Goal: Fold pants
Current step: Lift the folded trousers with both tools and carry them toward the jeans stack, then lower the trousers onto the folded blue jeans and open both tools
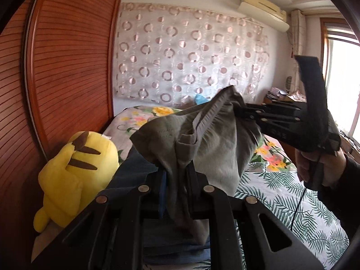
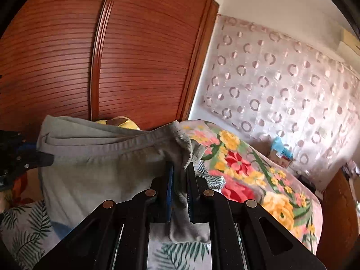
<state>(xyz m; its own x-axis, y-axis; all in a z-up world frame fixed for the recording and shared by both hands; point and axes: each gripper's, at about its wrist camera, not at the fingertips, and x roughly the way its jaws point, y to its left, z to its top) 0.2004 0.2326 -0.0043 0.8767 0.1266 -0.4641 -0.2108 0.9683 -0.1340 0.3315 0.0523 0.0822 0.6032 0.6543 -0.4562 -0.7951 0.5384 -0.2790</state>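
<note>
Grey-green pants (image 1: 202,139) hang in the air above the bed, held at the waistband by both grippers. My left gripper (image 1: 176,171) is shut on one end of the waistband. My right gripper (image 2: 180,171) is shut on the other end, and it shows from the side in the left wrist view (image 1: 238,110) at the right, held by a hand. In the right wrist view the pants (image 2: 101,157) stretch to the left, where the left gripper (image 2: 48,158) pinches them. The legs hang down out of sight.
A bed with a leaf-print sheet (image 1: 292,198) and a floral blanket (image 2: 258,175) lies below. A yellow plush toy (image 1: 74,171) and dark blue folded cloth (image 1: 135,171) sit at the left by the red-brown wardrobe (image 1: 67,67). A window (image 1: 344,85) is at the right.
</note>
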